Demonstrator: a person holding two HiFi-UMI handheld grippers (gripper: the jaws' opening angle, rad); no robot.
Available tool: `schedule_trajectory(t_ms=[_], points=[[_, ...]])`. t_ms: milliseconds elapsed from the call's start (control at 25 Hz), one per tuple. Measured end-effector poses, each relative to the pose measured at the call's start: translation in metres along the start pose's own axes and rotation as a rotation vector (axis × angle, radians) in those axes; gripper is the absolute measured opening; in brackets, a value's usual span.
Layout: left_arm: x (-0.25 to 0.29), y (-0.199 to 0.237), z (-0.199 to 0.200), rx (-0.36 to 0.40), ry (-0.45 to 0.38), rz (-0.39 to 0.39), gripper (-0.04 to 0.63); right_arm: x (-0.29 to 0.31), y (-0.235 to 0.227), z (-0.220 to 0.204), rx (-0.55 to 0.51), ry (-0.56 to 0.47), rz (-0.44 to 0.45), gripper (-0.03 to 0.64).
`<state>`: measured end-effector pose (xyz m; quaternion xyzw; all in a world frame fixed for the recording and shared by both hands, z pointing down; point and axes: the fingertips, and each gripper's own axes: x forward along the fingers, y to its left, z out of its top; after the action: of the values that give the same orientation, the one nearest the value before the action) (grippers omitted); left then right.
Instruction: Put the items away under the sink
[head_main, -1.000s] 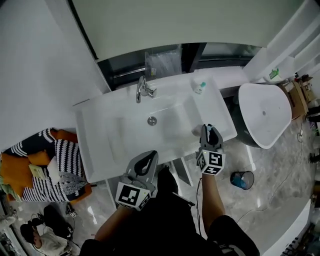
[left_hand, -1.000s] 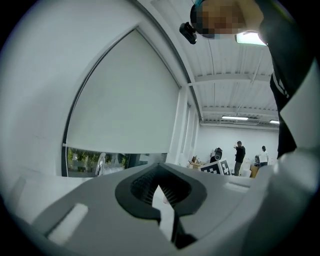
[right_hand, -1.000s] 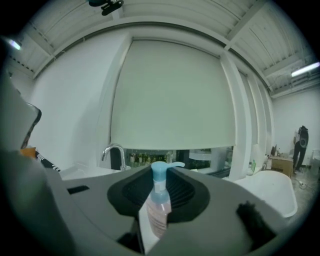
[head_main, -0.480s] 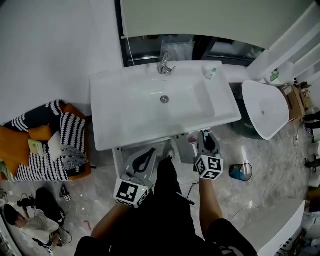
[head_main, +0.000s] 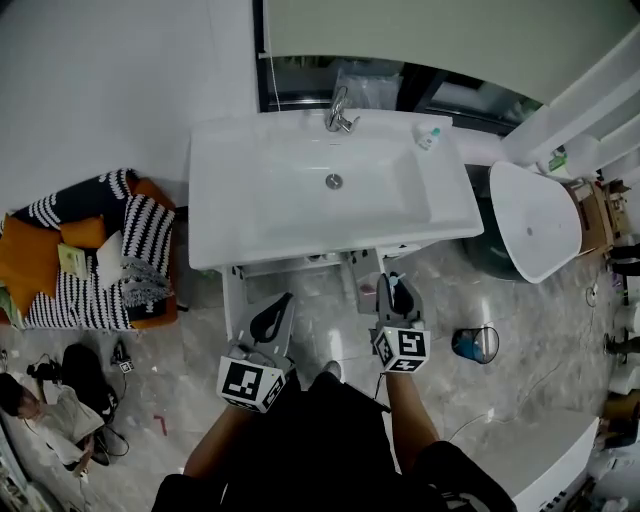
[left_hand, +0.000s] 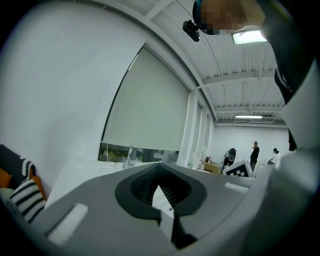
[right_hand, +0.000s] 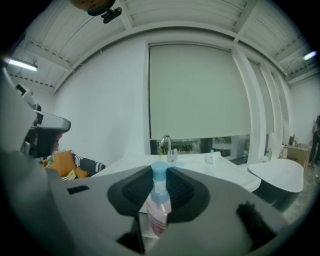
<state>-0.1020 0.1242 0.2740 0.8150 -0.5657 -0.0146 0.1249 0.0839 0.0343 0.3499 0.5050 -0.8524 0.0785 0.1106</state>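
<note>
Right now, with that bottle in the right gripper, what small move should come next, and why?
Probably lower the right gripper toward the space under the sink. Its jaws grip the blue-capped bottle, held in front of the basin's front edge, so it only needs to go down and in.

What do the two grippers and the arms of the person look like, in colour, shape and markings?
The left gripper and the right gripper both have grey, rounded shells with black ribbed pads inside. Each carries a white cube with black square markers at its rear. The forearms are uncovered, and the clothes are black.
</note>
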Motion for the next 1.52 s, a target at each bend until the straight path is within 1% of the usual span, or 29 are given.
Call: schedule_trajectory(t_ms=[120,240,440,600,720,880,1040,1240,1360,1480,1520], points=[[-0.004,-0.010,-0.014,-0.034,0.012,0.045,0.009,-0.004,0.005,-0.007,-0.004,0.011,0.053,0.089],[-0.012,-0.022,-0.037,-0.043,0.036,0.084,0.008,-0.012,0.010,-0.020,-0.010,0.016,0.102,0.089],[-0.023,-0.032,-0.075,-0.069,0.057,0.119,0.008,-0.014,0.014,-0.051,-0.045,0.035,0.156,0.089],[-0.023,-0.020,-0.102,-0.072,0.082,0.149,0.008,-0.003,0.020,-0.077,-0.055,0.046,0.175,0.089],[-0.023,-0.007,-0.121,-0.079,0.082,0.169,0.008,0.006,0.029,-0.097,-0.055,0.049,0.189,0.089],[-0.019,0.004,-0.153,-0.083,0.092,0.163,0.008,0.016,0.043,-0.125,-0.049,0.037,0.208,0.089],[-0.013,0.012,-0.190,-0.123,0.137,0.164,0.008,0.031,0.053,-0.159,-0.036,0.039,0.229,0.089],[-0.005,0.038,-0.232,-0.143,0.130,0.194,0.008,0.056,0.067,-0.205,-0.033,0.047,0.256,0.089],[-0.001,0.057,-0.256,-0.124,0.108,0.220,0.008,0.071,0.075,-0.226,-0.042,0.056,0.275,0.089],[0.002,0.072,-0.279,-0.139,0.102,0.241,0.008,0.084,0.080,-0.250,-0.053,0.059,0.289,0.089],[0.004,0.079,-0.285,-0.130,0.087,0.246,0.008,0.089,0.080,-0.258,-0.057,0.061,0.292,0.089]])
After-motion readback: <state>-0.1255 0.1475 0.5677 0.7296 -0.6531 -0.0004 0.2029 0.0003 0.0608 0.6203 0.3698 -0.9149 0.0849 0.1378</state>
